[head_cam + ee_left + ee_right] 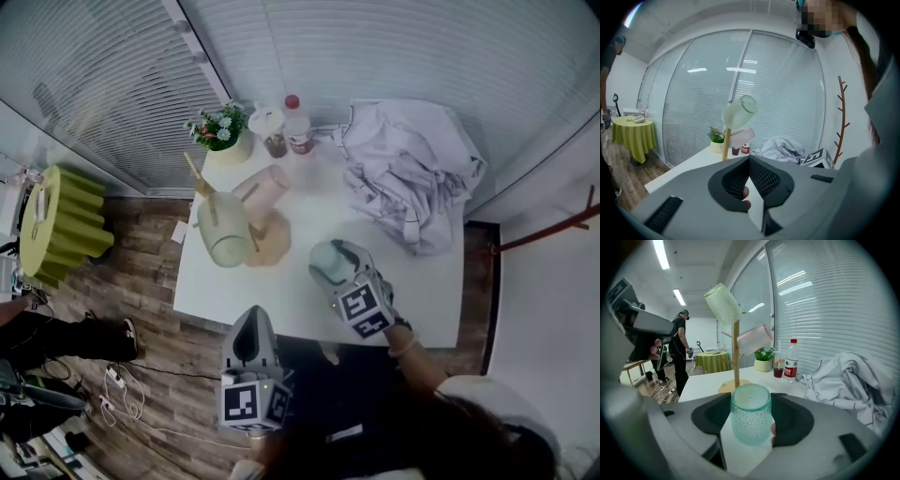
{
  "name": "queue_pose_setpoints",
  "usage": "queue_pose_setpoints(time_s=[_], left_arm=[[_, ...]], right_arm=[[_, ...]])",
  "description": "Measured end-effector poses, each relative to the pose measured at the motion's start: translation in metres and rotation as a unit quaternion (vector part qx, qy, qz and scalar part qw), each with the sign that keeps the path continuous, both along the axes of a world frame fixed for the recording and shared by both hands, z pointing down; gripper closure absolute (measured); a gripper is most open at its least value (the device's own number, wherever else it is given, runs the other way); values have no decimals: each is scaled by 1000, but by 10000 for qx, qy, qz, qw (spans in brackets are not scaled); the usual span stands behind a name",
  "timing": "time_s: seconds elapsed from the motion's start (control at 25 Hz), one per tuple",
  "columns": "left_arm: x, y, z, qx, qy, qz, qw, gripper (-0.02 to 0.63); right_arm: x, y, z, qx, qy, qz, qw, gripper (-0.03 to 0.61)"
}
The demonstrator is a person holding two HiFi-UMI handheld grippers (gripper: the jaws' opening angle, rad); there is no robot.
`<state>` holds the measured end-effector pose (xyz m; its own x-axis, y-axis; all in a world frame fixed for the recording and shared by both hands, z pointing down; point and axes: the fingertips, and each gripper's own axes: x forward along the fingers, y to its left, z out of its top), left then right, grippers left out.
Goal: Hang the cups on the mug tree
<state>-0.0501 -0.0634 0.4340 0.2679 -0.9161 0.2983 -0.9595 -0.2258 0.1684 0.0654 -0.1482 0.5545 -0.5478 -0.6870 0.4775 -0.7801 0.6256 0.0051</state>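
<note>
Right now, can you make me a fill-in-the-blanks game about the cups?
1. The mug tree already carries ___ cups: one pale green cup, one pink cup.
2. The teal cup sits in the ___ hand-held gripper.
3. The bottle has a ___ cap.
Missing words: two, right, red.

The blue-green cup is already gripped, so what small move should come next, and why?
Probably carry the teal cup in the right tool toward a bare peg on the mug tree. The tool grips it short of the tree, where a pale green cup and a pink cup hang.
</note>
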Motion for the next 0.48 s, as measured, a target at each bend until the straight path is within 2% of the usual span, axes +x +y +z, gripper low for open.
queue_pose_setpoints(time_s=[0.08,0.2,0.36,0.48], left_arm=[[6,4,-1,9,-4,-13,10000,612],[18,6,-9,236,106,31,9997,612],[23,14,-9,156,36,-126,9998,612],[28,18,-14,269,65,-217,9994,612]], right_arm=[[3,4,-4,50,5,-44,10000,305],[7,9,-10,128,-9,-101,9999,305],[14,14,-19,221,-38,-168,9996,305],[18,16,-26,300,-66,-243,9992,305]])
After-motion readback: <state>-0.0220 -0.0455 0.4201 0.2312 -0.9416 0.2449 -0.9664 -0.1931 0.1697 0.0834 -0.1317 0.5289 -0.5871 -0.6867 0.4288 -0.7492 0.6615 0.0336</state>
